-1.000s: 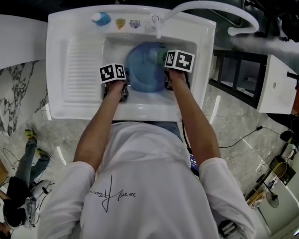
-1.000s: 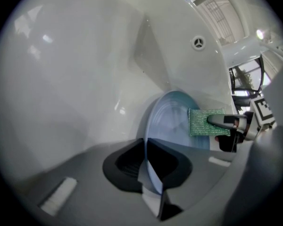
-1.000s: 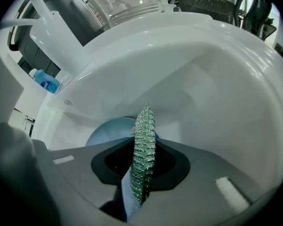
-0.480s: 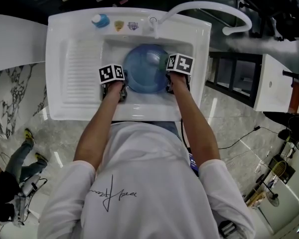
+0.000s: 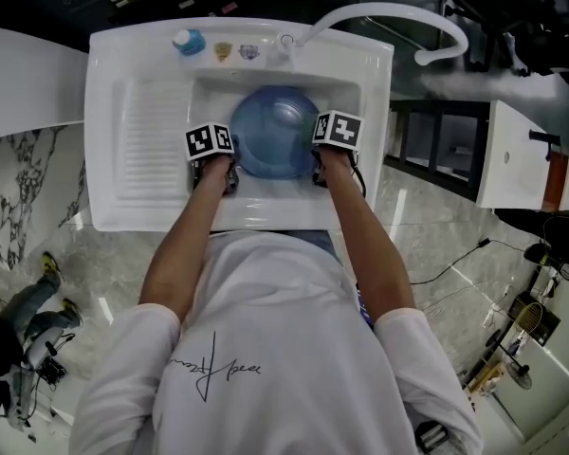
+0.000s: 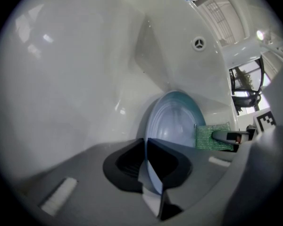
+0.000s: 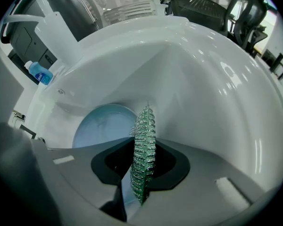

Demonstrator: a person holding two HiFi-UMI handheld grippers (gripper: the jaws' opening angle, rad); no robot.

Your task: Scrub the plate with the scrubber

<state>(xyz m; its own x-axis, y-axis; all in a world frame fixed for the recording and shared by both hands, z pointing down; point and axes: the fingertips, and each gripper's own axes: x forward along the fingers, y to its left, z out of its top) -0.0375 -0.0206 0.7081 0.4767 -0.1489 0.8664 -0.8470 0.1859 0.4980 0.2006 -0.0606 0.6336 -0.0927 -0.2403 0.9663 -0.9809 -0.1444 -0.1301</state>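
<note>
A pale blue plate (image 5: 276, 133) stands tilted in the white sink's basin (image 5: 218, 88). My left gripper (image 5: 220, 164) is shut on the plate's (image 6: 172, 126) near rim, which runs edge-on between its jaws. My right gripper (image 5: 323, 154) is shut on a green scrubber (image 7: 144, 149) that stands edge-on between its jaws. From the left gripper view the scrubber (image 6: 211, 136) lies flat against the plate's right side. In the right gripper view the plate (image 7: 103, 126) shows to the left, behind the scrubber.
A white faucet (image 5: 389, 19) arches over the sink's back right. A blue-capped bottle (image 5: 186, 41) and two small items stand on the sink's back ledge. A ribbed draining area (image 5: 150, 131) lies left of the basin. Marble floor surrounds the sink.
The right gripper with the scrubber has slid down and slightly left across the plate's right side. The left gripper has kept its hold on the plate.
</note>
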